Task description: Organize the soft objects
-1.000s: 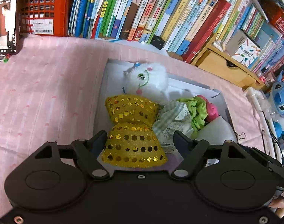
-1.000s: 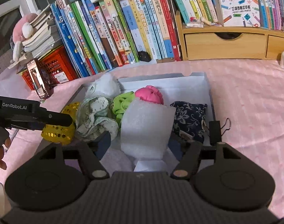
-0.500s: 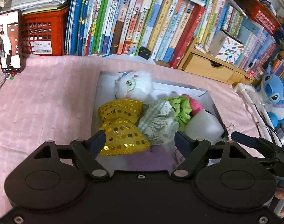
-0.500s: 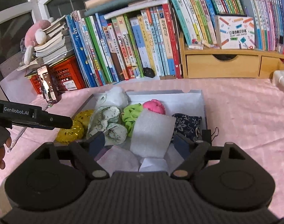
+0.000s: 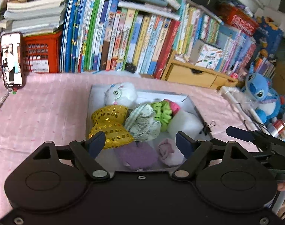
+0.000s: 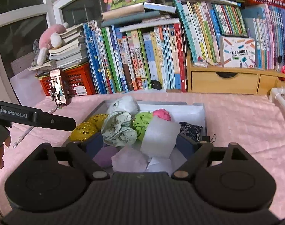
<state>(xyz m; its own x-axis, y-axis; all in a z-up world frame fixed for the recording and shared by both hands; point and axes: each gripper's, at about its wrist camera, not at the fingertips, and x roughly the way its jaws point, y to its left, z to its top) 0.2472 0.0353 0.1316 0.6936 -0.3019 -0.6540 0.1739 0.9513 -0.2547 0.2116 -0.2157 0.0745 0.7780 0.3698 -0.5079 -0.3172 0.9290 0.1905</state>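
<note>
White foam sheet (image 6: 159, 136) propped loosely atop box (image 6: 202, 110) contents; could slide out if nudged. Left tool (image 5: 140, 143), right tool (image 6: 140, 146) both opening, gripping nothing.

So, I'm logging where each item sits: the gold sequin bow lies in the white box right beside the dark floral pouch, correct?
Not quite. The gold sequin bow is in the white box, but at the opposite end from the dark floral pouch; the right wrist view shows it.
</note>
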